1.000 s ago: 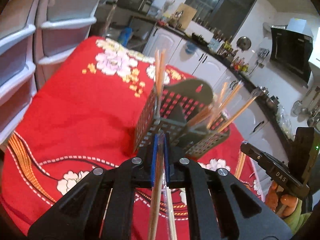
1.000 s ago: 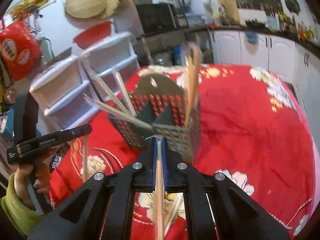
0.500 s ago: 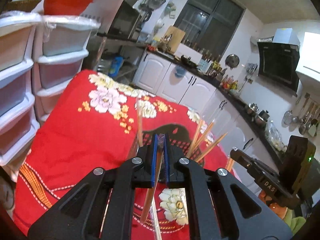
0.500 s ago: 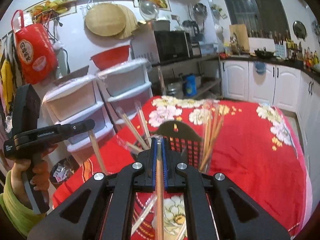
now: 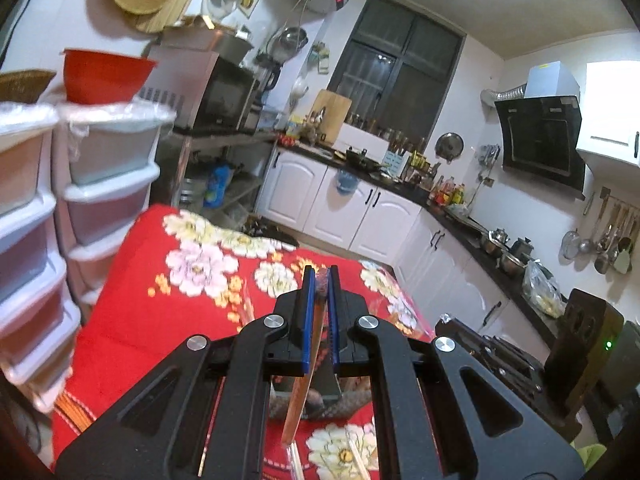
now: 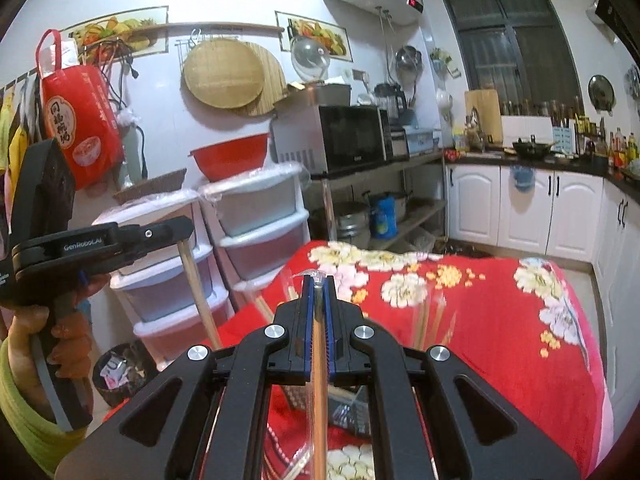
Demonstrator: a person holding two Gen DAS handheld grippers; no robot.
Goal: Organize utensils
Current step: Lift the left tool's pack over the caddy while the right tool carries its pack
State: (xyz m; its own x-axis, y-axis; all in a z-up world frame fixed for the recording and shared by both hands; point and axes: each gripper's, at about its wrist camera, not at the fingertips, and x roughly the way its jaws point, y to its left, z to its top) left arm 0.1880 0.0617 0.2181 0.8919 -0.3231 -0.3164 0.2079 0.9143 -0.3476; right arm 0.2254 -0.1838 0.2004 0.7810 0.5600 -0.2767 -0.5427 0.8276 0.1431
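Note:
My left gripper (image 5: 320, 276) is shut on a brown chopstick (image 5: 302, 388) that hangs down between its blue pads. My right gripper (image 6: 319, 282) is shut on a pale chopstick in a clear wrapper (image 6: 319, 384). In the right wrist view the left gripper (image 6: 186, 232) shows at the left, held by a hand, with its chopstick (image 6: 198, 292) dangling. The grey mesh utensil basket (image 6: 350, 408) sits low on the red floral tablecloth (image 6: 500, 320), mostly hidden behind the gripper bodies. Several chopsticks (image 6: 428, 320) stick up from it, blurred.
White plastic drawer units (image 6: 256, 224) stand against the table's left side, with a red bowl (image 6: 230, 160) on top. A small waste bin (image 6: 120, 372) sits on the floor beside them. Kitchen cabinets (image 6: 528, 208) and a counter line the far wall.
Both grippers have risen with their chopsticks and tilted up toward level. The basket has dropped from the middle of both views to the bottom, behind the gripper bodies.

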